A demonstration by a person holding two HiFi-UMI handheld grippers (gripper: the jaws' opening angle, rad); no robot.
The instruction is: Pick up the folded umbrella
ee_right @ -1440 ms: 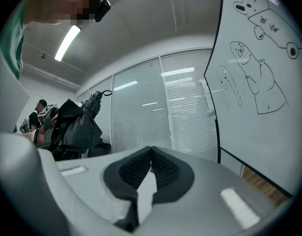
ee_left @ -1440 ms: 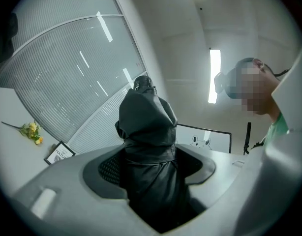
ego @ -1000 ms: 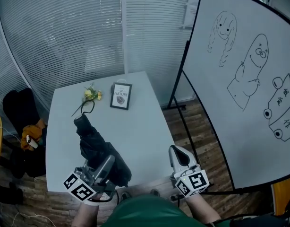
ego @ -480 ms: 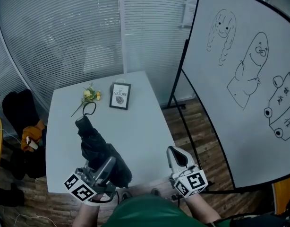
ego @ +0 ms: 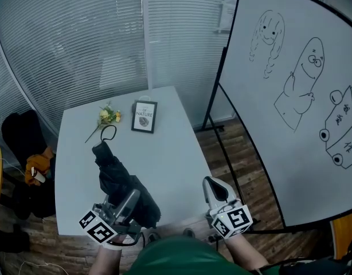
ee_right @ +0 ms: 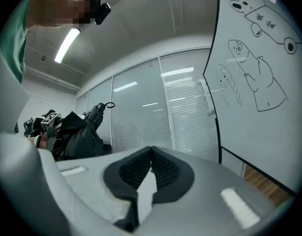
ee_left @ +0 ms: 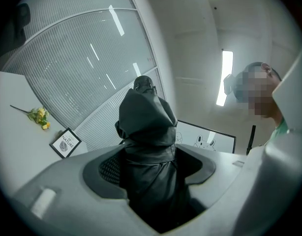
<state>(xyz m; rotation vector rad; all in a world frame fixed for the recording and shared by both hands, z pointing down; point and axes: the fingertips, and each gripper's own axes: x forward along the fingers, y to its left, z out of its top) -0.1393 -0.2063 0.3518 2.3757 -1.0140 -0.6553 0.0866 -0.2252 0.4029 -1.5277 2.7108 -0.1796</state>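
Observation:
The folded black umbrella (ego: 116, 173) is gripped at its near end by my left gripper (ego: 128, 201), whose jaws stand wide and press on its bunched fabric. In the left gripper view the umbrella (ee_left: 146, 132) fills the gap between the pads and points up and away, handle end farthest off. Its cord loop (ego: 108, 133) shows over the white table (ego: 176, 148). In the right gripper view the umbrella (ee_right: 79, 132) is held up in the air at the left. My right gripper (ego: 214, 186) is at the table's near right corner, shut, pads together with nothing between them (ee_right: 151, 168).
A framed picture (ego: 144, 117) and a small yellow flower sprig (ego: 109, 116) stand at the table's far side. A large whiteboard with drawings (ego: 302, 107) on a black stand is at the right. Black bags (ego: 21, 136) lie at the left. A blind-covered glass wall lies behind.

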